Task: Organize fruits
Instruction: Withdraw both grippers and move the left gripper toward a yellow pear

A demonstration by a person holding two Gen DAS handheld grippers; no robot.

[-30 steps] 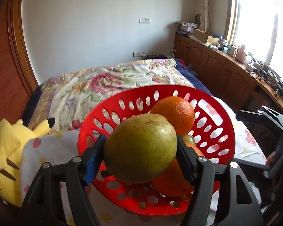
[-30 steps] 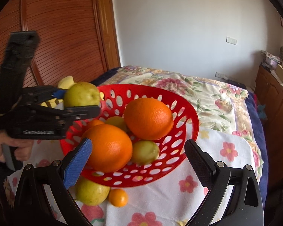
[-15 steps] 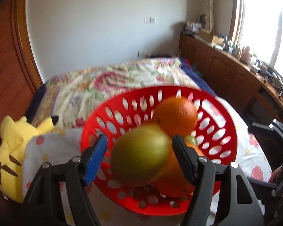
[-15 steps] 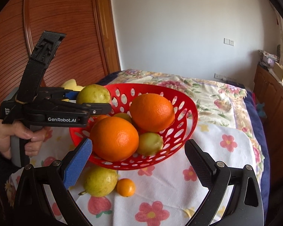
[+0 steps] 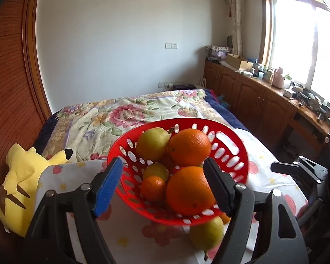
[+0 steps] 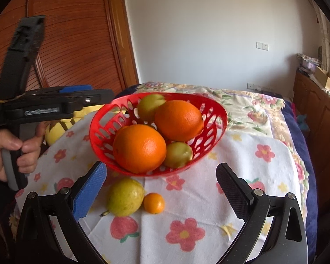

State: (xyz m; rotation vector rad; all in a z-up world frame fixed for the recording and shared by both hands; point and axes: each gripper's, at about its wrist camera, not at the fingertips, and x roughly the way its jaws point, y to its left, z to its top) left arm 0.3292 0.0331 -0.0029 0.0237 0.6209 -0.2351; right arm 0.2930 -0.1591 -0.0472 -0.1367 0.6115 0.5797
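My left fingers (image 5: 162,180) had just been opening and stood apart with nothing between them; my right fingers (image 6: 161,189) stood open and empty too. The pear (image 5: 153,144) lay in the red basket (image 5: 231,160) at frame centre, beside two oranges (image 5: 189,146).

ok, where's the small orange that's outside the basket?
Right wrist view: the small orange lies on the flowered cloth just in front of the red basket, touching the loose pear on that pear's right.
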